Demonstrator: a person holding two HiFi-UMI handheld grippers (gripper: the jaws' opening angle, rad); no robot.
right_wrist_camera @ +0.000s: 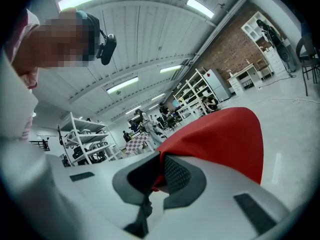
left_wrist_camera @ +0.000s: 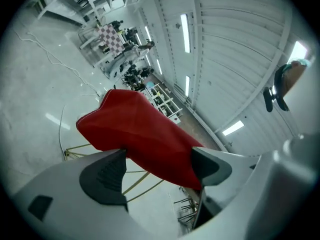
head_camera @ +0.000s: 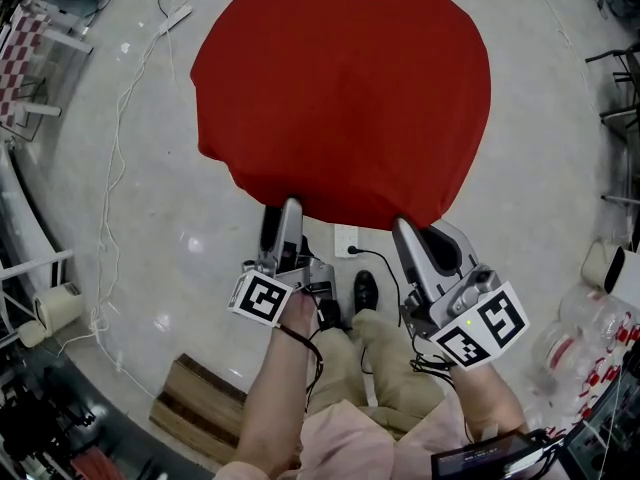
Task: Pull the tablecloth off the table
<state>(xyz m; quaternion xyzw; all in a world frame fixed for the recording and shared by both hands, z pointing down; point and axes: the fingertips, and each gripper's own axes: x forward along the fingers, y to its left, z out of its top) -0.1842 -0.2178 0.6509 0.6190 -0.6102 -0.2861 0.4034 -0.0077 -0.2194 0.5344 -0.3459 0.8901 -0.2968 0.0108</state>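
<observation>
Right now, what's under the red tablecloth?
Left gripper view shows thin yellowish rods, likely the table's frame, below the tablecloth hem. The tabletop itself is fully covered, so unseen.

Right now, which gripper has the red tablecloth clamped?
The right gripper: its jaws are shut on the edge of the red tablecloth. The left gripper has its jaws wide apart, with neither pad pressing on the cloth.
</observation>
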